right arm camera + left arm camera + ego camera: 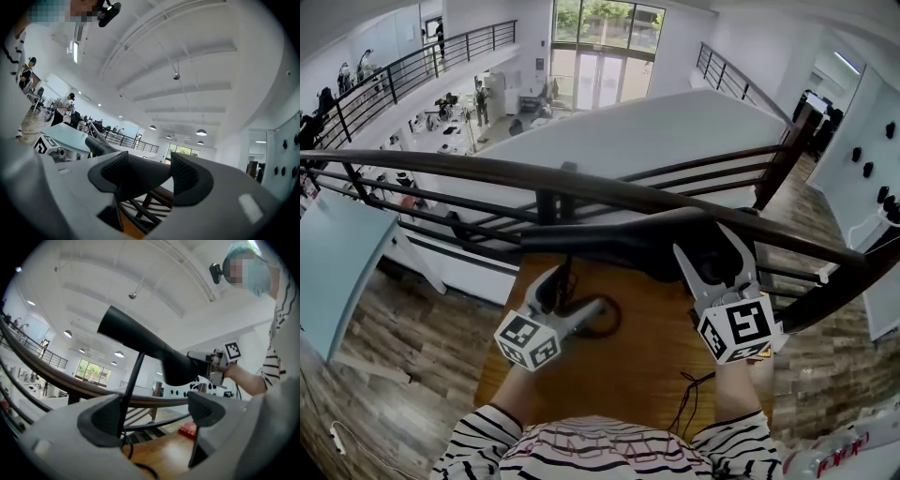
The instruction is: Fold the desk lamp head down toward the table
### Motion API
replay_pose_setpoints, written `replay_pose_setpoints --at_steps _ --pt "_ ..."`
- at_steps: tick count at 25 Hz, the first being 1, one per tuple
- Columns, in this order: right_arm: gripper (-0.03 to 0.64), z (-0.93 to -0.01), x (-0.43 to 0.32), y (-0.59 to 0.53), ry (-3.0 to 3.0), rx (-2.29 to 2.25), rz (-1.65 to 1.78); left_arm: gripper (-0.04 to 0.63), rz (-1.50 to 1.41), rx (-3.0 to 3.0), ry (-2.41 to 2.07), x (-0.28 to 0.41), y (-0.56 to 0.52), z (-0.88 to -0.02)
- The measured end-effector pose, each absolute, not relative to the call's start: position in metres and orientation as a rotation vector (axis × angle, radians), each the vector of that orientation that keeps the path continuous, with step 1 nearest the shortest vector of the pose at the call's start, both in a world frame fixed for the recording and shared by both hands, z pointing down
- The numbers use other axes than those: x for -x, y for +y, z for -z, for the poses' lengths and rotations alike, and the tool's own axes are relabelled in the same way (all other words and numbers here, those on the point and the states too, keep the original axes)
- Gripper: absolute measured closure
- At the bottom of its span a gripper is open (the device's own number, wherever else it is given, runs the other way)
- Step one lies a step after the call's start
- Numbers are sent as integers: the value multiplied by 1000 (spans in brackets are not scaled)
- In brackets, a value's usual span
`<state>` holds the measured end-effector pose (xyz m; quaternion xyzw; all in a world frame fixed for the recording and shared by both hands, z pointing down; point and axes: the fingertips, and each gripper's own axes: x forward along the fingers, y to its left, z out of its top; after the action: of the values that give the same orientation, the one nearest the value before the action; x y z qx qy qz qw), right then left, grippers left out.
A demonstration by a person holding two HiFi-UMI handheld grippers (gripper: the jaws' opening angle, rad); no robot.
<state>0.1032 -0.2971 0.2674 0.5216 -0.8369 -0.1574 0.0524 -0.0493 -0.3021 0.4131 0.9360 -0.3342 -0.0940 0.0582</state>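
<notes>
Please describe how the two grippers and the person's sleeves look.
Both the left gripper and the right gripper have light grey bodies with two dark, ribbed pads. Each carries a white cube with black square markers. The sleeves are striped black and white.

The left gripper (553,279), at 7 o'clock, pointed toward 12, its jaws standing wide apart and pressing on nothing. The right gripper (709,242), at 4 o'clock, had its jaws clamped on the lamp head (619,246).

Black desk lamp head (619,246) — long, lying level above the wooden table (623,375).
</notes>
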Motion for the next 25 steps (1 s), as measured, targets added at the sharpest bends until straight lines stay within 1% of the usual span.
replay_pose_setpoints --at_steps 8,14,25 --pt "347 -315 -114 -300 -2586 -1627 230 146 277 -2836 -1010 46 -301 -414" --pt "337 -355 -114 -302 -2577 -1612 74 130 286 -2835 -993 42 -300 -410" --pt "341 -406 -89 -302 -2632 -1541 -175 106 322 -2822 -961 50 -297 -406"
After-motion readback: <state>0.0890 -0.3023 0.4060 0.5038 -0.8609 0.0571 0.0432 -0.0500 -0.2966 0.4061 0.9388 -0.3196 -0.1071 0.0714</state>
